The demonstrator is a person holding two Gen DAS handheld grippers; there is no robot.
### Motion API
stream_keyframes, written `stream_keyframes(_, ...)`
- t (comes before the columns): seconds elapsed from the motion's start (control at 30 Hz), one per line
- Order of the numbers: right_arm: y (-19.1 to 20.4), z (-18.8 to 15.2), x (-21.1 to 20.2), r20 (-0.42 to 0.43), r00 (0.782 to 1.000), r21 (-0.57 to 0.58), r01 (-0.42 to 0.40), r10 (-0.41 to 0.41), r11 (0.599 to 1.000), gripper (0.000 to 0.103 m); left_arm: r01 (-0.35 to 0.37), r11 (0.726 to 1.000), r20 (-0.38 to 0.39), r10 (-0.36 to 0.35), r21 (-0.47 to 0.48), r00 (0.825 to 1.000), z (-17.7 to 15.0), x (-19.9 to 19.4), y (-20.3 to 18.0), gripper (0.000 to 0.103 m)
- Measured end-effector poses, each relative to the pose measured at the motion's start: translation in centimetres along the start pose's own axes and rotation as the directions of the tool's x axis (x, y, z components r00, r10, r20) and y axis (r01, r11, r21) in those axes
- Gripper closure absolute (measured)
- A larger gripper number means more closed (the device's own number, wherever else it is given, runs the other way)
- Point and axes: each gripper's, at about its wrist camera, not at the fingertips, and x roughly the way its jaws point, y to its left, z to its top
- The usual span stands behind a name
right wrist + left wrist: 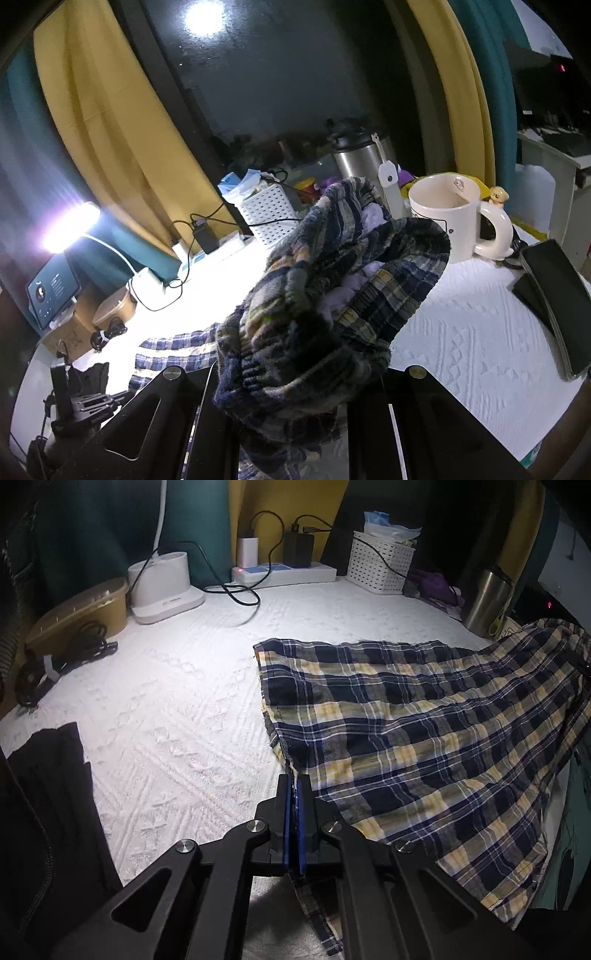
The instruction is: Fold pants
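The plaid pants (pixel 424 716), navy, yellow and white, lie spread over the white textured cover (pixel 177 716) in the left wrist view, rising toward the far right. My left gripper (pixel 294 781) is shut on the near corner of the leg hem, with the cloth edge pinched between its blue pads (pixel 287 812). In the right wrist view the gathered elastic waistband (pixel 332 288) is bunched up and lifted above the cover. My right gripper (pixel 295 373) is shut on it, and its fingertips are hidden under the cloth.
Along the back stand a white lamp base (pixel 162 587), a power strip (pixel 284 574) with chargers and cables, a white perforated basket (pixel 380 563) and a steel flask (pixel 487 602). A cream mug (pixel 447 218) and a dark flat device (pixel 554 295) sit right. A black garment (pixel 48 775) lies front left.
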Motion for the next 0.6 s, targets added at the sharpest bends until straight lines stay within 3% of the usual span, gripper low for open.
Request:
stream_keyframes(0.17, 1.3, 0.2, -0.2, 0.0, 1.0, -0.026, -0.002, 0.002, 1.0, 0.089, 0.038, 0.999, -0.011, -0.038, -0.026, 0.999, 0.2, -0.5, 0.4, 0.099)
stream_keyframes(0.4, 4.1, 0.5, -0.6, -0.001, 1.0, -0.084, -0.009, 0.009, 0.996, 0.089, 0.046, 0.999, 0.034, -0.045, -0.028, 0.998, 0.3, -2.1, 1.1, 0.083)
stream_keyframes(0.6, 6.9, 0.6, -0.1, -0.015, 0.999, -0.136, -0.03, 0.029, 0.99, 0.089, 0.048, 0.999, 0.076, -0.046, -0.024, 0.996, 0.1, -3.6, 1.9, 0.077)
